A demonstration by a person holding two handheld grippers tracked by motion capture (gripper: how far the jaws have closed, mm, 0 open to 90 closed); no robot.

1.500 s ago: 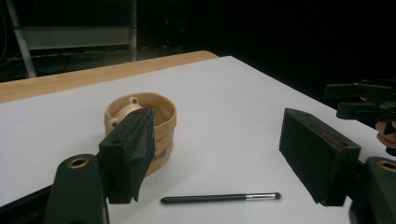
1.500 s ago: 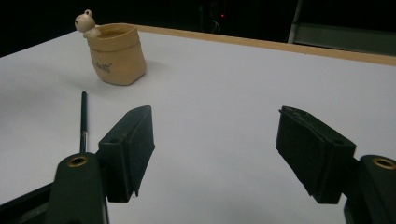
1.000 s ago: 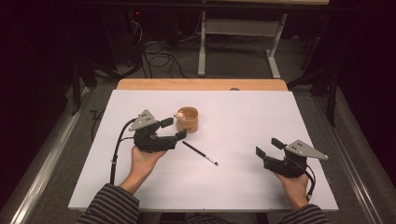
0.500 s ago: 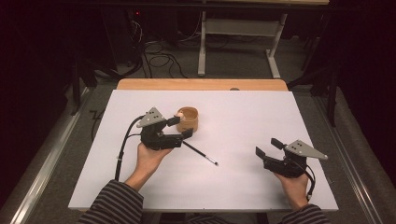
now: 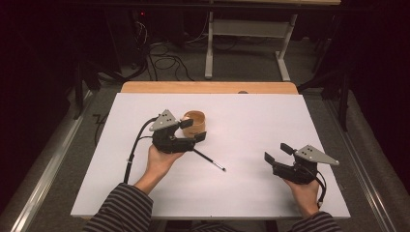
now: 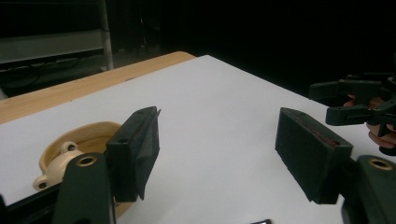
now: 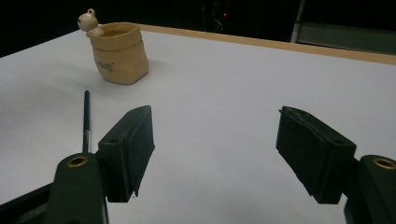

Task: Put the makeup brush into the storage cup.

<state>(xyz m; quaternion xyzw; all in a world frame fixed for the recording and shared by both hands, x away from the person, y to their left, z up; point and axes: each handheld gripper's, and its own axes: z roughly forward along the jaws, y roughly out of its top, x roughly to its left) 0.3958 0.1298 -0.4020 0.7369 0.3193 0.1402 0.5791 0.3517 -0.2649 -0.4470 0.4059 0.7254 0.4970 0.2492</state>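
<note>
- My left gripper (image 5: pixel 192 130) sits at the left of the table (image 5: pixel 145 193), held from below by my left hand (image 5: pixel 162 162). Its 2 jaws stand wide apart and have just been closing a little; nothing is pressed between the pads.
- The tan cup (image 5: pixel 195 122) is right at this gripper's tip. In the high view the far jaw lies against or just in front of the cup's near-left rim, and I cannot tell whether it touches. In the left gripper view the cup (image 6: pixel 88 140) sits beside and behind my left-hand jaw, outside the gap, with a small pale figure (image 6: pixel 60 161) on its rim.
- The thin black pen (image 5: pixel 209 160) lies on the table just beneath and to the right of the near jaw, running away from the gripper toward my right side, its light tip farthest from the gripper.
- My right gripper (image 5: pixel 276 152) rests at the right of the table in my right hand (image 5: pixel 304 193), well apart from cup and pen. Its 2 jaws are wide open with only bare table between them.
- Along the right gripper's jaws, the cup (image 7: pixel 119 53) stands far ahead to the left and the pen (image 7: pixel 86 119) lies just beyond the left jaw.
</note>
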